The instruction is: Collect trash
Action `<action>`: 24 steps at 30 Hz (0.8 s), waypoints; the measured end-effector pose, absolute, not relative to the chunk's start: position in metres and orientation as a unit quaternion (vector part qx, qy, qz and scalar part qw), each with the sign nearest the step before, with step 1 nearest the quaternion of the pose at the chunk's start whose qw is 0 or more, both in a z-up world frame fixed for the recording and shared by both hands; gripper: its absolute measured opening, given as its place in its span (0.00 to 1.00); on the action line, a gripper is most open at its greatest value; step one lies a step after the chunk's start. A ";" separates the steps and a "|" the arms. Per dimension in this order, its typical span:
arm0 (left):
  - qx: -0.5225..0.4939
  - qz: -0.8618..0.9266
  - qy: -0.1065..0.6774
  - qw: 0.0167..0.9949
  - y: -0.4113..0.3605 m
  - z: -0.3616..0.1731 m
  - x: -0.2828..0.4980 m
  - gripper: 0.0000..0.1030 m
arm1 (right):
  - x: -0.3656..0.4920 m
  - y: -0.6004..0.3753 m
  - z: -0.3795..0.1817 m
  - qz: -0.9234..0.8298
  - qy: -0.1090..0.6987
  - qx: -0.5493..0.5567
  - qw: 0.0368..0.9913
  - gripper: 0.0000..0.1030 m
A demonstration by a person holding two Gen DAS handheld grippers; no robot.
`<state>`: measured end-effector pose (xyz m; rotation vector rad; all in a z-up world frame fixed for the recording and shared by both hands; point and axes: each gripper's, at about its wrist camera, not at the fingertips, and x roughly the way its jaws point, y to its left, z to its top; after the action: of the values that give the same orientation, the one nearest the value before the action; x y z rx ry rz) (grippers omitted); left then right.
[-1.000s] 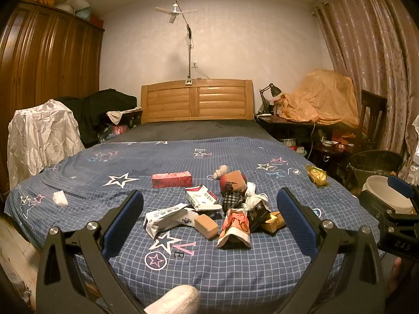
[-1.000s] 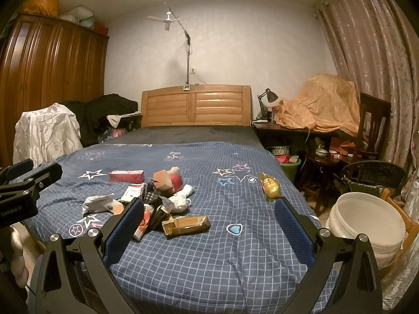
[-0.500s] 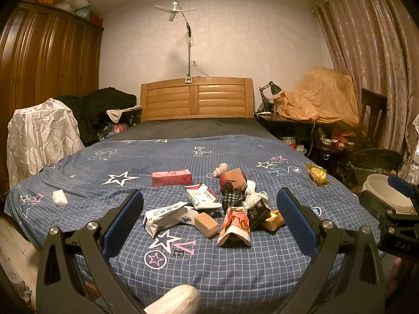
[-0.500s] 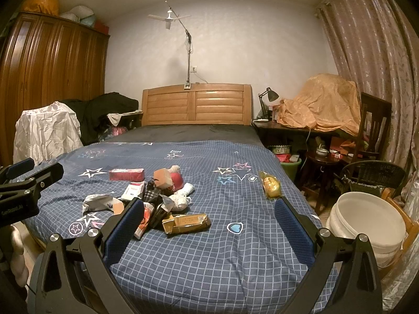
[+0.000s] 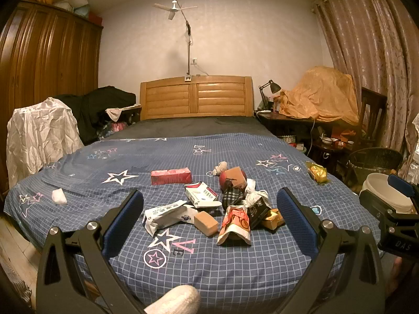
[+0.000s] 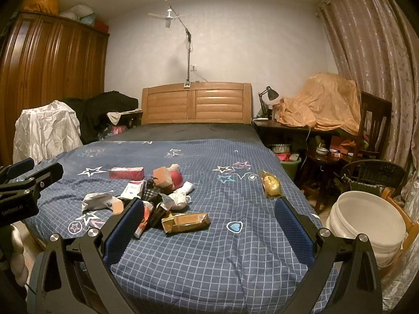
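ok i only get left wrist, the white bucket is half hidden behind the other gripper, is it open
Observer: Yes. The right wrist view shows the white bucket whole, with no lid and its mouth open.
Operator: what's it sitting on
Observer: What looks like a wooden seat, not the floor.
Operator: and is the right gripper holding anything
Observer: No. The right gripper is open and empty, and the gold box lies on the quilt ahead of it.
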<state>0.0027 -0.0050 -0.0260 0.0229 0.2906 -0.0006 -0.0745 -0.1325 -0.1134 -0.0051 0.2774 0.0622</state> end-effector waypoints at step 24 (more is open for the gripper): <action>-0.029 0.014 0.310 0.950 0.072 -0.139 0.050 0.95 | -0.049 -0.119 -0.142 0.075 0.207 -0.005 0.975 0.96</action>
<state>0.0503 0.0719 -0.1390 -0.0586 0.6314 0.0285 -0.0489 -0.1191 -0.1420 -0.0097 0.4179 0.1519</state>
